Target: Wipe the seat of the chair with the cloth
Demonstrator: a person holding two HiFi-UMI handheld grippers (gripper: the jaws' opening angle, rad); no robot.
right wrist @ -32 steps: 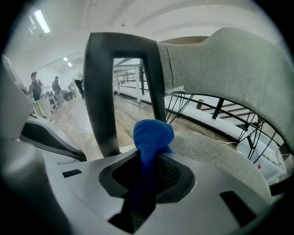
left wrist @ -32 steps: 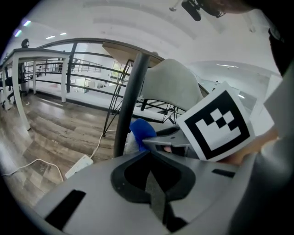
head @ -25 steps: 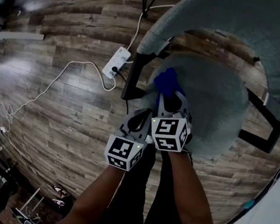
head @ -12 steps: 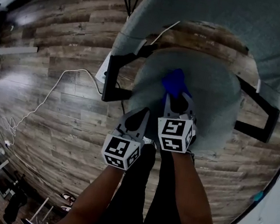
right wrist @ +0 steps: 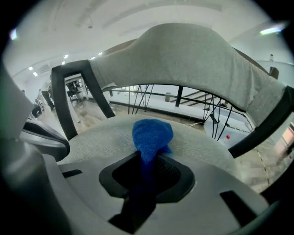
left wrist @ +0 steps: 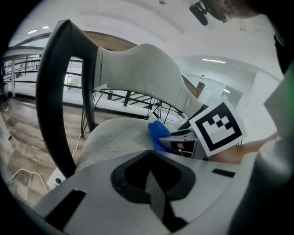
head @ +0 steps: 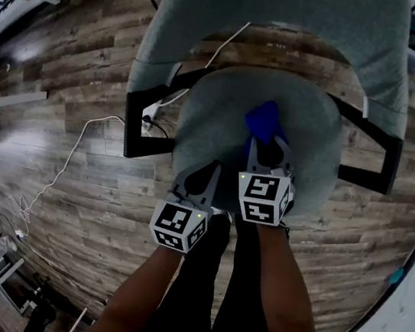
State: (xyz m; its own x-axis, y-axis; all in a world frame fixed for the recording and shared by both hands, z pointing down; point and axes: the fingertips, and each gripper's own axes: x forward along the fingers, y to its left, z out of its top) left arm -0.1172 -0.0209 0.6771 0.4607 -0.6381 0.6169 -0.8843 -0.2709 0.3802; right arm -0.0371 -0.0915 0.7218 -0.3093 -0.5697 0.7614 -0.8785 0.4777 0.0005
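A grey upholstered chair with a round seat (head: 305, 130) and curved backrest (head: 291, 19) on a black frame stands in front of me. My right gripper (head: 267, 142) is shut on a blue cloth (head: 262, 120), whose bunched end rests on the middle of the seat; in the right gripper view the blue cloth (right wrist: 151, 135) sticks out between the jaws onto the seat (right wrist: 197, 142). My left gripper (head: 207, 175) is shut with nothing in it, hovering at the seat's near left edge. The left gripper view shows the cloth (left wrist: 158, 133) and the seat (left wrist: 115, 140) ahead.
Wood-plank floor (head: 62, 101) surrounds the chair. A white power strip (head: 154, 108) and white cable (head: 61, 163) lie on the floor to the left. Black armrest frames (head: 140, 124) flank the seat. A white wall edge (head: 408, 323) runs at the right.
The chair has shifted toward the view's centre as my head turned. The right gripper with the cloth has slid from the seat's left edge toward its middle. The left gripper stays beside it.
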